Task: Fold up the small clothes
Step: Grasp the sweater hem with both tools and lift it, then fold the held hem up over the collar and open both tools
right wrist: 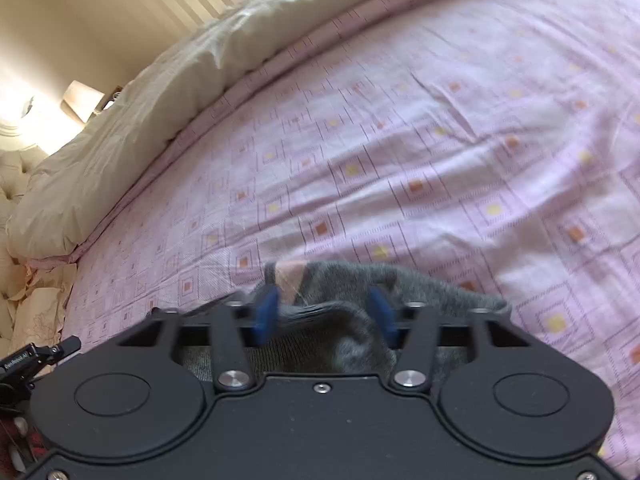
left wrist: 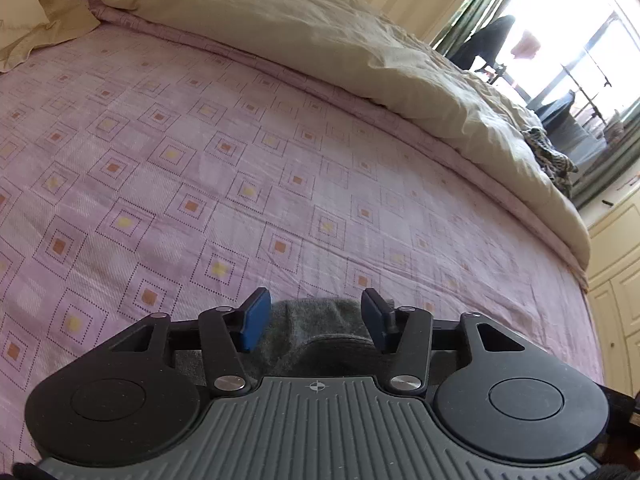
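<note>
Both views low and close over the pink bedsheet (left wrist: 280, 152), looking forward along the fingers; left toward the window (left wrist: 560, 40), right toward the lamp (right wrist: 80, 98). Shared: sheet, cream duvet (right wrist: 140, 120).

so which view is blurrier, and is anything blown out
The right wrist view is softer: the grey sock and the blue fingers smear, as if in motion, and a lamp glares at far left. The left wrist view is sharp, but its window is blown out white.

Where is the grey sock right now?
The grey sock lies on the pink bedsheet, low in both wrist views, between the open fingers of the right gripper and the left gripper.
</note>
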`<move>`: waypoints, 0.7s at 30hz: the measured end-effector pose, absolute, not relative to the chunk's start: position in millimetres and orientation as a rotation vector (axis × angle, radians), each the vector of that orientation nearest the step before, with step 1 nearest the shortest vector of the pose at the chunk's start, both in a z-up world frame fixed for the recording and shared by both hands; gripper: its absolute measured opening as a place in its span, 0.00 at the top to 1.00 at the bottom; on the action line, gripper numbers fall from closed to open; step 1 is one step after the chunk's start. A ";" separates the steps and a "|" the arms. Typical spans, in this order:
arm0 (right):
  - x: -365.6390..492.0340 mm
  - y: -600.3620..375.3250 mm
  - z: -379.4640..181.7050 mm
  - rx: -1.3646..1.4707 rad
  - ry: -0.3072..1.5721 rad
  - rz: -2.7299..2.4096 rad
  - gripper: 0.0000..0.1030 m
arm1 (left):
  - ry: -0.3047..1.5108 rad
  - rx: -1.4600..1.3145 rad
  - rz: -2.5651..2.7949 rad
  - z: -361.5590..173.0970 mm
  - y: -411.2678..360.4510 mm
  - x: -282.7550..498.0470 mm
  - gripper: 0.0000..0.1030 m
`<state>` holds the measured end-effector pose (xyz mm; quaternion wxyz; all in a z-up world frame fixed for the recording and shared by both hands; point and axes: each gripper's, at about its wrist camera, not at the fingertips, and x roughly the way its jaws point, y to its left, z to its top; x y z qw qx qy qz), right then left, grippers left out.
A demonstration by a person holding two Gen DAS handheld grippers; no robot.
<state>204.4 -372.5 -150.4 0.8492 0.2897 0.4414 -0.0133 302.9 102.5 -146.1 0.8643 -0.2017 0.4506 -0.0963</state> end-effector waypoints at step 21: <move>110.4 -252.3 -126.5 0.164 1.018 0.211 0.05 | 1.035 0.022 -0.419 -144.6 24.0 174.6 0.20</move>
